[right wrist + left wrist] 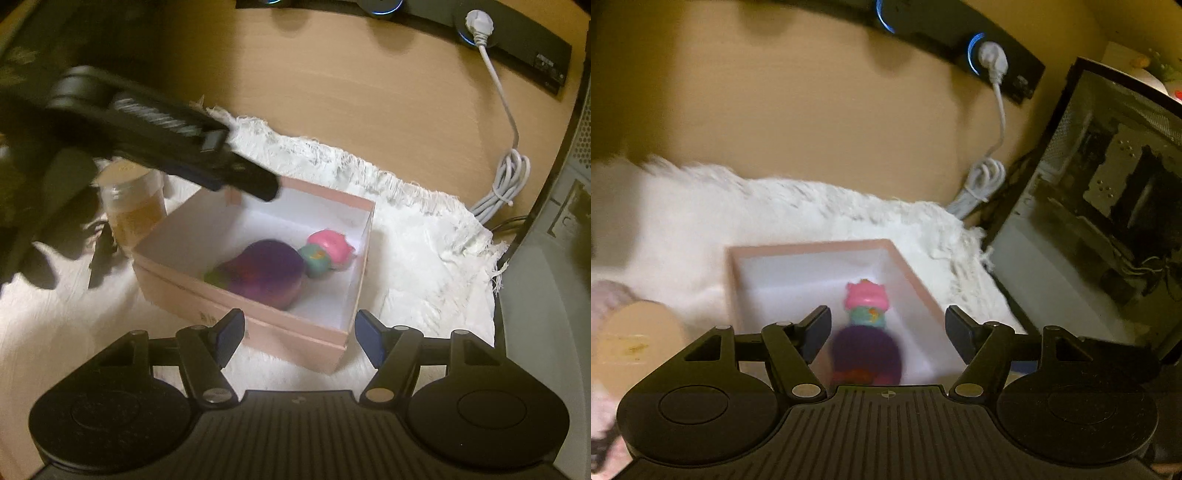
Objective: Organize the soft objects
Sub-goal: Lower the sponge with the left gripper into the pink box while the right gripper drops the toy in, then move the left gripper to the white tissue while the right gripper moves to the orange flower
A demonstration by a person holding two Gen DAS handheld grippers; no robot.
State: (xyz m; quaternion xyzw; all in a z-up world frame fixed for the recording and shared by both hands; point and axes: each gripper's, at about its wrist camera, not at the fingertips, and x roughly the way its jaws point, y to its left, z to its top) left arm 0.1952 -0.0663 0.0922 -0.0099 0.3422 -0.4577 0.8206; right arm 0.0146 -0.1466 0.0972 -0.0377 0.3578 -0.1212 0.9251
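A pink box (pixel 236 306) with a white inside stands on a white fluffy rug (pixel 424 236). In it lie a purple plush (pixel 266 273), a small teal ball (pixel 314 260) and a pink toy (pixel 330 242). My left gripper (pixel 888 332) hangs open above the box (pixel 812 245), with the blurred purple plush (pixel 866 350) below the gap and the pink toy (pixel 866 295) beyond it. From the right wrist it shows as a dark arm whose tip (pixel 258 186) is over the box's far left rim. My right gripper (pixel 300 334) is open, low over the box's near corner, holding nothing.
A jar with a tan lid (pixel 129 206) stands left of the box, by the left gripper. A black power strip (pixel 517 40) with a white plug and coiled cable (pixel 506 184) lies on the wooden surface behind. A dark computer case (pixel 1108 206) stands at the rug's right edge.
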